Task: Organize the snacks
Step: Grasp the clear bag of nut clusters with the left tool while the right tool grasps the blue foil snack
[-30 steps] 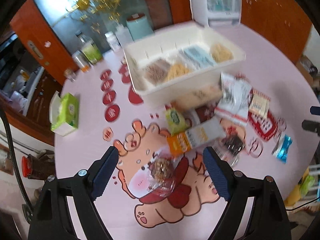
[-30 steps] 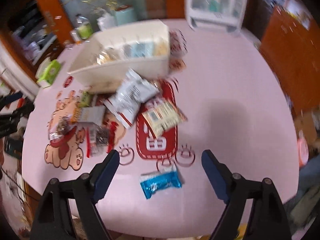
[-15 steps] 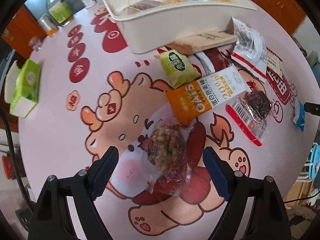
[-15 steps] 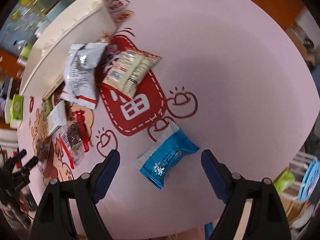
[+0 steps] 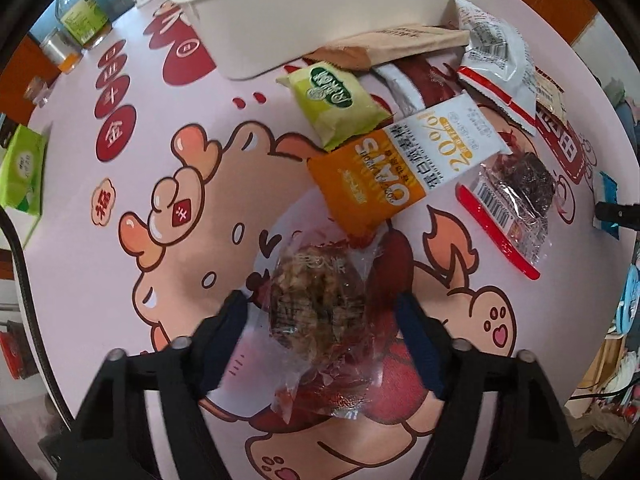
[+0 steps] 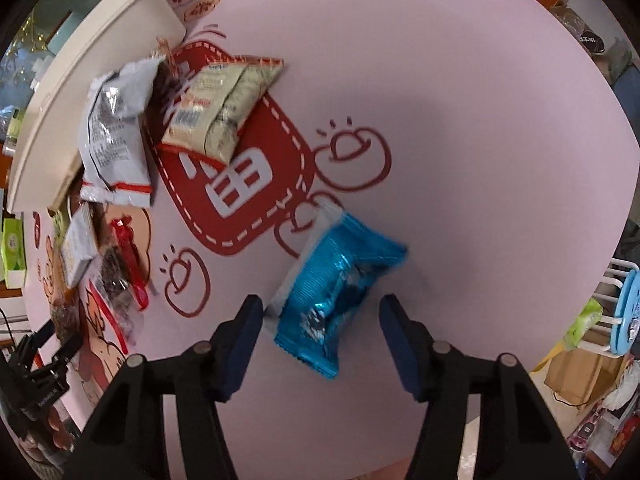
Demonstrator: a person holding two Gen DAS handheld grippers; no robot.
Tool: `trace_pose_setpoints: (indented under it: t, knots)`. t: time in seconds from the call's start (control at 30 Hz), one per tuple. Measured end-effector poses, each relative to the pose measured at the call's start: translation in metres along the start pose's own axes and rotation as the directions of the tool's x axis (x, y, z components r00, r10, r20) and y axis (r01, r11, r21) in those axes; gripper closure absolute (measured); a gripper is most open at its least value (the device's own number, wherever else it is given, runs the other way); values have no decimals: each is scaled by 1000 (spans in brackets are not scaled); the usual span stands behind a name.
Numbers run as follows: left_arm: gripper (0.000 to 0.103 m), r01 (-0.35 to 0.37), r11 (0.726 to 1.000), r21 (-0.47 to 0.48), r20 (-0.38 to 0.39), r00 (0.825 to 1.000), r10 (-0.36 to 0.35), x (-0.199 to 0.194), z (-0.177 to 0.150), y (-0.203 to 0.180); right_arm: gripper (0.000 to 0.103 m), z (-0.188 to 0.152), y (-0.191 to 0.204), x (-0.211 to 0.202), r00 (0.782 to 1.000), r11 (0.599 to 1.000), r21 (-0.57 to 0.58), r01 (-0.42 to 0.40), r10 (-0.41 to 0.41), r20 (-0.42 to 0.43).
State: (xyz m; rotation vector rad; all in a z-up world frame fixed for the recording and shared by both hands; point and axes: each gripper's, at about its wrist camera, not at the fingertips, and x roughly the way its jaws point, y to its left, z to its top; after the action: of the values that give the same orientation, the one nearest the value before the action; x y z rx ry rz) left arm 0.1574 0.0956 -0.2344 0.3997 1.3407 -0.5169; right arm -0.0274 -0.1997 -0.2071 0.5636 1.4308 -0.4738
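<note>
In the left wrist view my left gripper (image 5: 322, 304) is open, low over the pink table, with its fingers on either side of a clear packet holding a brown cake (image 5: 318, 304). Beyond it lie an orange oats packet (image 5: 404, 166), a green packet (image 5: 338, 100) and a clear dark-snack packet (image 5: 516, 200). In the right wrist view my right gripper (image 6: 320, 312) is open around a shiny blue packet (image 6: 336, 288) lying on the table. The white organizer box (image 5: 320, 12) stands at the far side; it also shows in the right wrist view (image 6: 80, 92).
A silver packet (image 6: 116, 132) and a beige packet (image 6: 224, 108) lie by the box. A green tissue box (image 5: 22, 172) and jars (image 5: 84, 20) stand at the table's left edge. The table edge runs close behind the right gripper.
Both grippers have dropped toward the table and moved forward. The left fingers now flank the brown cake packet; the right fingers now flank the blue packet. Both jaws have narrowed somewhat.
</note>
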Motion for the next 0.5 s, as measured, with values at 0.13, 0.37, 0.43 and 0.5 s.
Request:
trace_pose_setpoints:
  t: [0.13,0.37,0.43,0.5]
  knots:
    - [47,-1,1000,-21,7,1000,1,1,0,7,52,-7,9,0,999,998,-31,50,-50,19]
    - [55,17,998,-56,39,999,-15,-3,-11,19,60,-26,17,0,994,991,-93,99,-93,64]
    - [56,18,997,-69,44,999,-15,-5,-15,18,60,-33,20,0,993,989,-109,100,-94,66]
    - [56,29,996,-84,49,998,-25,-8,-23,15,60,-43,25,-1,994,989,-115,95,-88,64]
